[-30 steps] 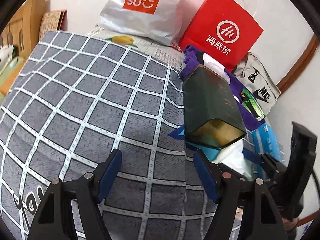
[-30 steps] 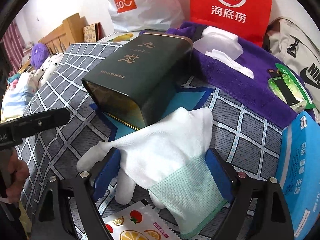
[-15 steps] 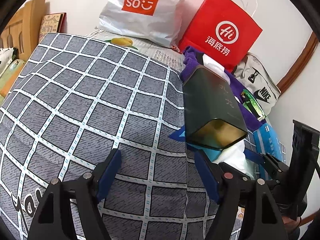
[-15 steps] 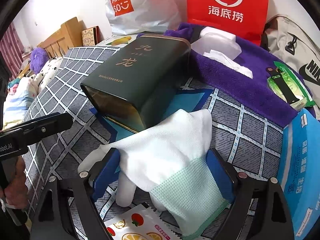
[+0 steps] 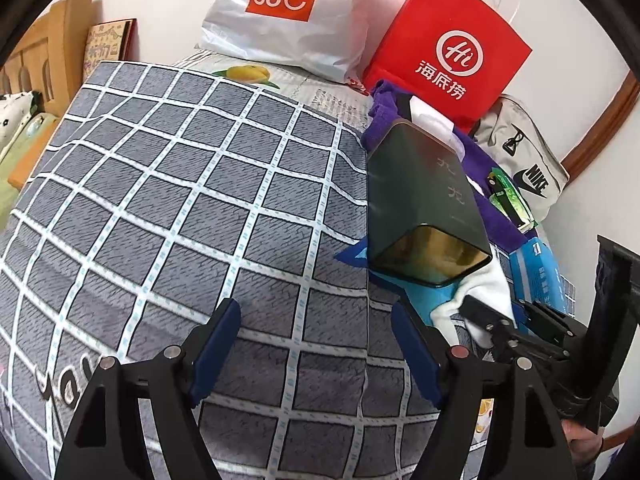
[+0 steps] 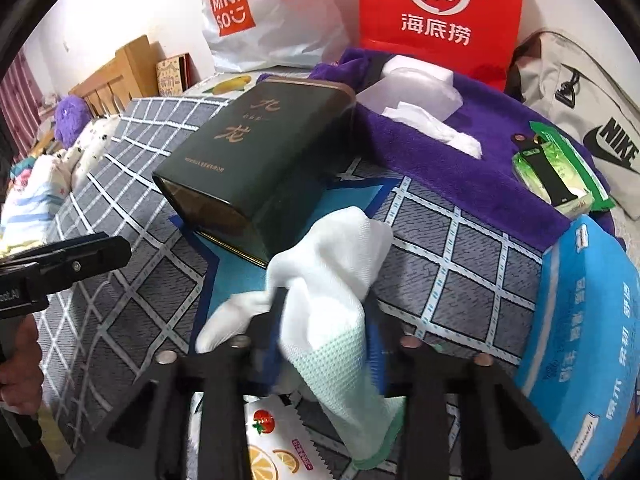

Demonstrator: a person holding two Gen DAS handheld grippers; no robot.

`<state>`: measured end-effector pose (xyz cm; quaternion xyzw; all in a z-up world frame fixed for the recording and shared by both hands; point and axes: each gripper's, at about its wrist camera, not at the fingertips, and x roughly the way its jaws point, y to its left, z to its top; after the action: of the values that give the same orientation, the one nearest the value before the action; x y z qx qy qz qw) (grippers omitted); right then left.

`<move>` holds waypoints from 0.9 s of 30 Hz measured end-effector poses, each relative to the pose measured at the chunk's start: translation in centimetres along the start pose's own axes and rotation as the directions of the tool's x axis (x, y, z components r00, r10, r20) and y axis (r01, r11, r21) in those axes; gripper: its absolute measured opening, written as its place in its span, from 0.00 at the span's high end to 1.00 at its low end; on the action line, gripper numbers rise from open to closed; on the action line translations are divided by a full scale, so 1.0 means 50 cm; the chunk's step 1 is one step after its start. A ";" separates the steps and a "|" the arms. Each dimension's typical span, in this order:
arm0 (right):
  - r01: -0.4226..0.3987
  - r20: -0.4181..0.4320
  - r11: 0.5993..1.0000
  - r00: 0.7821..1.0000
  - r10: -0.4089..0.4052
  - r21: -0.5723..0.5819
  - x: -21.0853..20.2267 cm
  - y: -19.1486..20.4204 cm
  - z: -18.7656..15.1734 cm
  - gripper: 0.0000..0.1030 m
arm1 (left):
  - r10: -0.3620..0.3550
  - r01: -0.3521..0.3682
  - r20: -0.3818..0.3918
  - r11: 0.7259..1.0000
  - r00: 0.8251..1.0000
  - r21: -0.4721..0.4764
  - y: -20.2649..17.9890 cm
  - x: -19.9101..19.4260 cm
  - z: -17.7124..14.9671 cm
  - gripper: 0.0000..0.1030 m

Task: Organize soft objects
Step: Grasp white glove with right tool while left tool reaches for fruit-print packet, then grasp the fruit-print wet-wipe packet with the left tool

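Closing in half a second, the right gripper [image 6: 320, 332] has drawn its fingers together on the white glove [image 6: 332, 276], bunching fabric that lay flat between them moments earlier. The glove sits pinched at mid-length, its pale green cuff [image 6: 356, 392] trailing toward the camera and its fingertips drooping to the left, just beside the open mouth of the dark green tin [image 6: 256, 160] lying on its side on the checked bedspread [image 6: 452, 264]. The left gripper [image 5: 316, 348] hovers over bare bedspread with its fingers wide apart, holding nothing; the tin [image 5: 420, 208] lies ahead and to its right. A snack packet [image 6: 276, 440] lies directly under the right gripper. The hold appears to catch only a fold of thin knit, so the glove could slip free on lifting, or its loose fingers could snag the tin's rim and drag it across the bed.
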<state>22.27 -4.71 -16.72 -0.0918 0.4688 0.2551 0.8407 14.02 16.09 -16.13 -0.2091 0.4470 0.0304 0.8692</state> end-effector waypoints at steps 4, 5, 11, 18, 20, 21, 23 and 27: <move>0.011 0.038 1.000 0.999 -0.011 -0.004 -0.039 -0.009 -0.009 0.71 | 0.010 -0.010 0.011 0.999 1.000 0.044 -0.028 -0.021 -0.010 0.26; 0.007 0.050 1.000 0.999 -0.007 -0.002 -0.052 -0.012 -0.011 0.71 | 0.007 -0.008 0.012 0.998 1.000 0.055 -0.038 -0.026 -0.013 0.26; 0.022 0.120 0.999 0.992 -0.025 0.027 -0.144 -0.048 -0.030 0.71 | -0.031 0.031 -0.007 0.989 1.000 0.147 -0.114 -0.034 -0.047 0.26; 0.046 0.196 0.994 0.978 -0.064 0.098 -0.250 -0.107 -0.077 0.71 | -0.087 0.100 -0.064 0.965 0.994 0.244 -0.191 -0.007 -0.109 0.26; 0.048 0.205 0.993 0.976 -0.070 0.111 -0.266 -0.117 -0.090 0.71 | -0.085 0.103 -0.071 0.951 0.994 0.291 -0.212 0.004 -0.125 0.26; 0.052 0.211 0.992 0.974 -0.076 0.118 -0.275 -0.121 -0.097 0.71 | -0.088 0.107 -0.074 0.944 0.993 0.312 -0.221 0.008 -0.133 0.26; 0.059 0.221 0.990 0.971 -0.088 0.132 -0.291 -0.129 -0.113 0.71 | -0.092 0.119 -0.090 0.925 0.992 0.360 -0.243 0.017 -0.148 0.24; 0.058 0.229 0.987 0.969 -0.091 0.151 -0.322 -0.148 -0.147 0.71 | -0.057 0.097 -0.101 0.885 0.993 0.455 -0.279 0.031 -0.174 0.18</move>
<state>13.72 -19.44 -7.90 -0.0182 0.3793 0.1982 0.9036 11.65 -0.20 -17.12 -0.0168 0.4693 -0.1194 0.8748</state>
